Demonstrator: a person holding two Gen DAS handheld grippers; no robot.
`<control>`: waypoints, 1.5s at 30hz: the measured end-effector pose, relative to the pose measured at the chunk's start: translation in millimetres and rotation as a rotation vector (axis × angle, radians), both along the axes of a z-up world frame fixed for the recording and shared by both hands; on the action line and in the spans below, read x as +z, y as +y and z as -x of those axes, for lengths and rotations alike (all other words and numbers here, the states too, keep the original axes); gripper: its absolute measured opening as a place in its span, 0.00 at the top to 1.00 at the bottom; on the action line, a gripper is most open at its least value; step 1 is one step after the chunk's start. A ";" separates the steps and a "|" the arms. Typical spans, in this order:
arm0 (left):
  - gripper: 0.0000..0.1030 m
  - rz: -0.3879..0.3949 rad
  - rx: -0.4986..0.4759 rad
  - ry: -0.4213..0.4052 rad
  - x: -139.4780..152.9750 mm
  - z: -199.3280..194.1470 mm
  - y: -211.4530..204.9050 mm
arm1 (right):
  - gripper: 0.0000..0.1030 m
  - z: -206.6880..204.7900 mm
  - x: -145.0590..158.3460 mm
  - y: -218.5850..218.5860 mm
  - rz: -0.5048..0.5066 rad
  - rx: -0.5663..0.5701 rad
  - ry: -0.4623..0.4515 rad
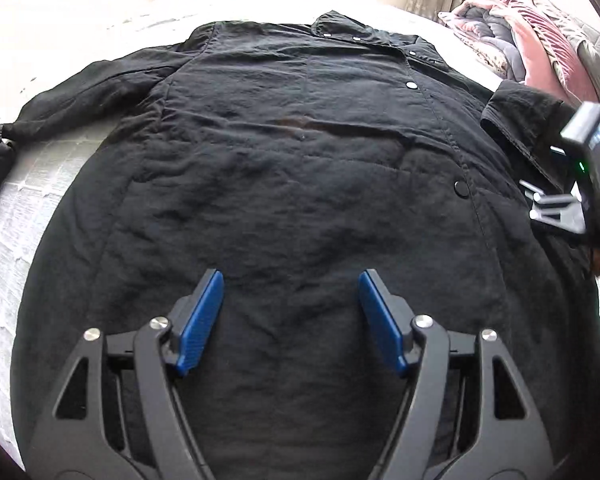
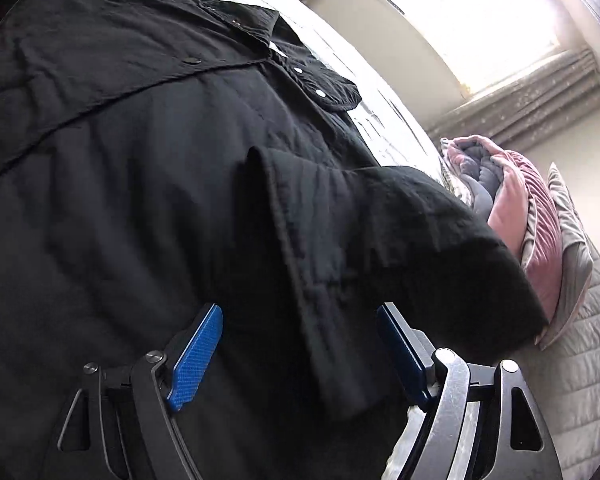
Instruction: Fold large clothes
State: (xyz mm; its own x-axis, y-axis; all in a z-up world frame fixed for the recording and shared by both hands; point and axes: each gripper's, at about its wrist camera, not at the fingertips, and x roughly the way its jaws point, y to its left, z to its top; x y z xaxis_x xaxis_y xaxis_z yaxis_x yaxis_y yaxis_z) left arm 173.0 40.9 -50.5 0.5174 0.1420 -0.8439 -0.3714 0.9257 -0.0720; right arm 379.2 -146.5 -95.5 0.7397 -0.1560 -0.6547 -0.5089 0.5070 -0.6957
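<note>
A large black coat [image 1: 292, 168] lies spread flat on the bed, collar far, snap buttons down its front. Its left sleeve [image 1: 80, 92] stretches out to the left. Its right sleeve [image 2: 380, 232] is folded in over the body, cuff toward me. My left gripper [image 1: 291, 280] hovers open over the coat's lower middle, holding nothing. My right gripper [image 2: 300, 316] is open, its blue pads [image 2: 198, 352] either side of the sleeve's cuff end [image 2: 328, 360]; the jaws are not closed on it. The right gripper's body also shows in the left wrist view [image 1: 580, 168].
The bed [image 1: 28, 216] has a pale quilted cover. Pink and grey pillows and bedding [image 2: 520, 224] are piled at the right side, also in the left wrist view [image 1: 532, 36]. Curtains [image 2: 532, 92] and a bright window [image 2: 472, 16] stand beyond.
</note>
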 end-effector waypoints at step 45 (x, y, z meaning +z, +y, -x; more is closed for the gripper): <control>0.31 0.132 0.025 -0.038 4.4 1.9 23.5 | 0.93 -68.5 30.6 -460.3 -1.267 -1.226 -0.006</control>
